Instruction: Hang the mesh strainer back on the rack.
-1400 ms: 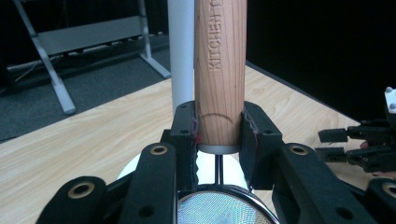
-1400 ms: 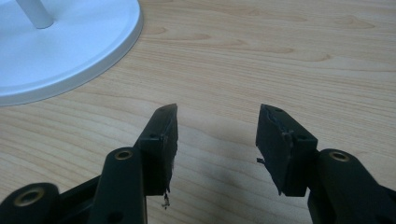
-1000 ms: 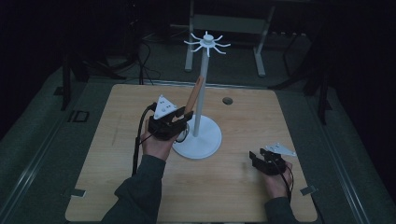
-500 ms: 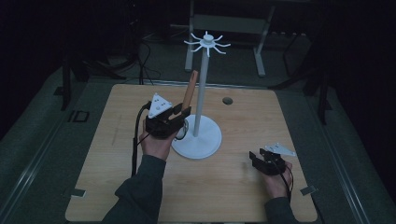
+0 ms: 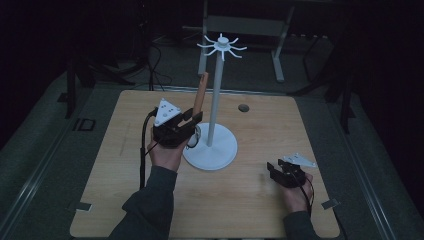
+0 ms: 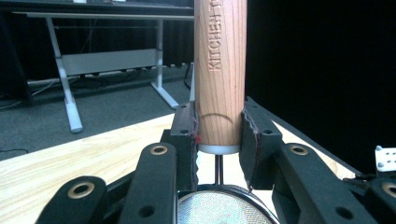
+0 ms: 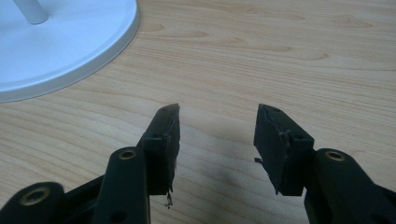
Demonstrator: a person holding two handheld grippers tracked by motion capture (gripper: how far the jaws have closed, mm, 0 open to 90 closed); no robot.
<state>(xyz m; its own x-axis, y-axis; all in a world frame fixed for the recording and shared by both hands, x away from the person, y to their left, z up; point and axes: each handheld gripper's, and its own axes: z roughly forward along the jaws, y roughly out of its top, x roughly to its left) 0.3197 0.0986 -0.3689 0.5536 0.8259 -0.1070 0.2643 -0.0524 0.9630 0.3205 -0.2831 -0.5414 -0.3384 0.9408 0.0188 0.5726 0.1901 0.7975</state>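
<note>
The left gripper (image 5: 192, 121) squeezes a strainer's wooden handle (image 6: 219, 70), upright, just left of the white stand (image 5: 214, 131). It looks stiff, light; grip the wood. The right gripper (image 7: 217, 128) rests open, empty, near right on the bench (image 5: 260, 200).

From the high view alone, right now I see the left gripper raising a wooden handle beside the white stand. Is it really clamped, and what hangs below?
Observer: Yes. In the left gripper view the left gripper has both jaws pressed on the wooden handle.
Operator: And below it?
Observer: A round mesh strainer bowl on a thin wire neck.
Operator: Any marking?
Observer: "KITCHEN" is engraved along the handle.
Operator: The right gripper?
Observer: The right gripper is open over bare table, holding nothing.
</note>
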